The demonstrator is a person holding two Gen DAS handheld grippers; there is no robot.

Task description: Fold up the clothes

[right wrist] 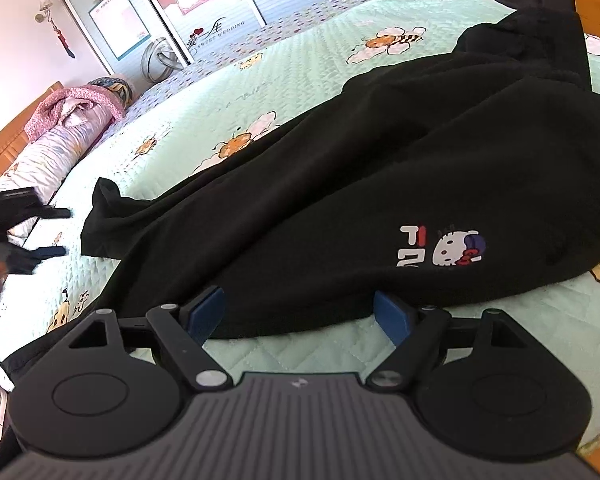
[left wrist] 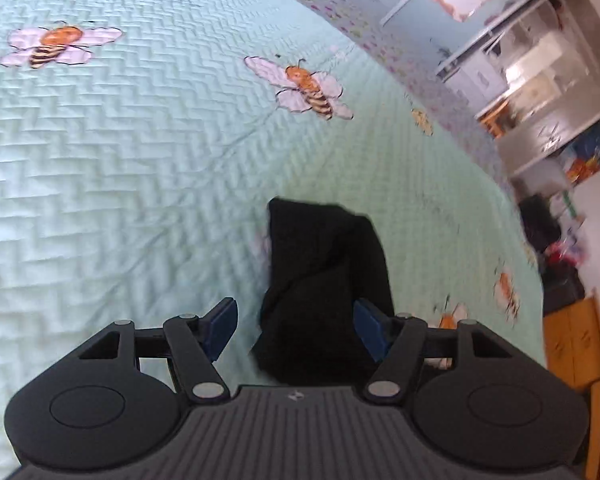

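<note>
Partly behind the open left hand-held gripper [left wrist: 296, 326], black garment [left wrist: 324, 276], blurred

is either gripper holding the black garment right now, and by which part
Nothing is held. The left gripper has its jaws open around a black garment corner without pinching it. The right gripper is open over the hem.

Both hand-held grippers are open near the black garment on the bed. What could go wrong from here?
1. The left hand-held gripper has black cloth between open jaws; closing now may pinch only a loose bunched end.
2. The right hand-held gripper sits at the hem of the black cotton garment with a cartoon cat print; a low grip might also catch the mint quilted bedspread.
</note>
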